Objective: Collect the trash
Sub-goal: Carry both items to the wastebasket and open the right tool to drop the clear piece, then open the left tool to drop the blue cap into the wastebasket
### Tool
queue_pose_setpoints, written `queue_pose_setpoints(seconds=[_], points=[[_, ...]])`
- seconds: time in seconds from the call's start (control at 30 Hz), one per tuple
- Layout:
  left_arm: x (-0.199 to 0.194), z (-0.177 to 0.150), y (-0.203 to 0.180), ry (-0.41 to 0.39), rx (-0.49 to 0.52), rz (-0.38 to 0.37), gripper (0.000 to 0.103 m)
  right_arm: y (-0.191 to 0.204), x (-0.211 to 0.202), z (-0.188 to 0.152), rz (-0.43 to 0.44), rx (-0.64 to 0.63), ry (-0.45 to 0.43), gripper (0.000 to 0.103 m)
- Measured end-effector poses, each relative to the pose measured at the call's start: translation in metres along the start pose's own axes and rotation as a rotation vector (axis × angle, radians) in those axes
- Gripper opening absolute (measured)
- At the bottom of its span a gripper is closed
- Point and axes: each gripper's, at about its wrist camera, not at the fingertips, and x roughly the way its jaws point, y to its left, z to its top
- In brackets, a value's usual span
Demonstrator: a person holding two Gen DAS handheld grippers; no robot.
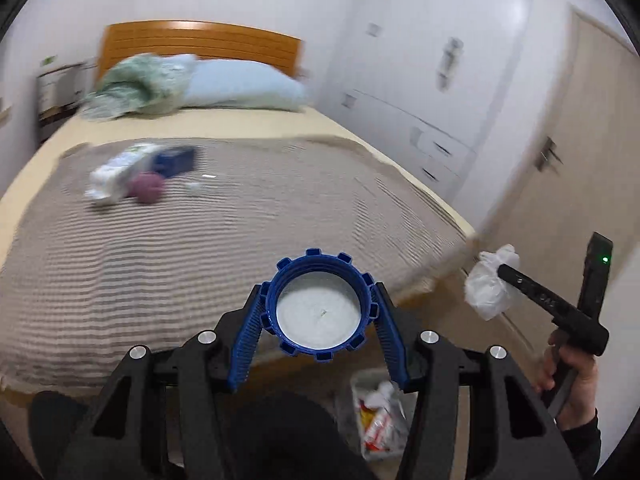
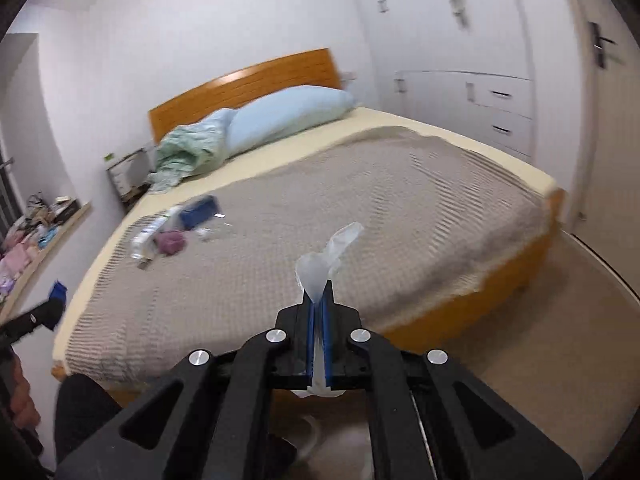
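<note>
My left gripper point(image 1: 320, 300) is shut on a blue ridged lid point(image 1: 320, 312) with a white inside, held above the bed's foot. My right gripper point(image 2: 319, 294) is shut on a crumpled piece of clear white plastic point(image 2: 320, 268). From the left wrist view the same plastic point(image 1: 486, 286) hangs at the right gripper's tip point(image 1: 505, 270). On the striped blanket lie a white packet point(image 1: 116, 172), a blue box point(image 1: 174, 160), a purple ball point(image 1: 148, 186) and a small white scrap point(image 1: 194, 187). The right wrist view shows the blue box point(image 2: 198, 210) and purple ball point(image 2: 171, 242) too.
A clear bag of wrappers point(image 1: 380, 420) sits on the floor below my left gripper. The bed point(image 2: 400, 220) has a blue pillow point(image 2: 288, 116) and a wooden headboard point(image 2: 248, 84). White wardrobes point(image 2: 460, 60) and a door point(image 1: 568, 168) stand right. A cluttered ledge point(image 2: 36, 232) runs left.
</note>
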Motion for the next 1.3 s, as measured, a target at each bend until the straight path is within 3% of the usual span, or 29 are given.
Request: queue_pose_setpoints(seconds=[0.17, 0.23, 0.33, 0.57, 0.73, 0.77, 0.8, 0.83, 0.87, 0.93, 1.0, 1.1, 1.2, 1.3], points=[[0.071, -0.024, -0.074, 0.236, 0.104, -0.141, 0.051, -0.071, 0.002, -0.069, -0.097, 0.072, 0.094, 0.003], [0.102, -0.045, -0.1, 0.33, 0.14, -0.163, 0.051, -0.102, 0.017, -0.108, -0.123, 0.135, 0.163, 0.003], [0.161, -0.089, -0.14, 0.468, 0.231, -0.152, 0.051, -0.139, 0.033, -0.157, -0.142, 0.204, 0.252, 0.003], [0.267, -0.158, -0.19, 0.704, 0.299, -0.137, 0.051, -0.196, 0.098, -0.268, -0.124, 0.373, 0.467, 0.004], [0.314, -0.177, -0.19, 0.781, 0.277, -0.109, 0.051, -0.204, 0.153, -0.286, -0.077, 0.458, 0.514, 0.004], [0.324, -0.178, -0.188, 0.792, 0.263, -0.102, 0.051, -0.205, 0.169, -0.286, -0.051, 0.465, 0.52, 0.011], [0.33, -0.181, -0.185, 0.801, 0.254, -0.097, 0.051, -0.205, 0.189, -0.287, -0.045, 0.449, 0.551, 0.039], [0.337, -0.184, -0.179, 0.812, 0.244, -0.089, 0.051, -0.206, 0.207, -0.29, -0.086, 0.42, 0.583, 0.056], [0.343, -0.189, -0.174, 0.829, 0.234, -0.076, 0.051, -0.207, 0.215, -0.293, -0.105, 0.413, 0.59, 0.065], [0.35, -0.201, -0.165, 0.863, 0.225, -0.066, 0.051, -0.216, 0.228, -0.305, -0.039, 0.473, 0.586, 0.065], [0.355, -0.215, -0.157, 0.9, 0.201, -0.099, 0.051, -0.228, 0.217, -0.311, -0.068, 0.506, 0.553, 0.065], [0.365, -0.232, -0.152, 0.961, 0.187, -0.089, 0.051, -0.241, 0.183, -0.315, -0.116, 0.543, 0.486, 0.065], [0.38, -0.249, -0.16, 1.019, 0.226, -0.104, 0.051, -0.25, 0.142, -0.322, -0.181, 0.547, 0.457, 0.065], [0.396, -0.276, -0.172, 1.071, 0.308, -0.069, 0.051, -0.254, 0.103, -0.33, -0.217, 0.549, 0.427, 0.065]])
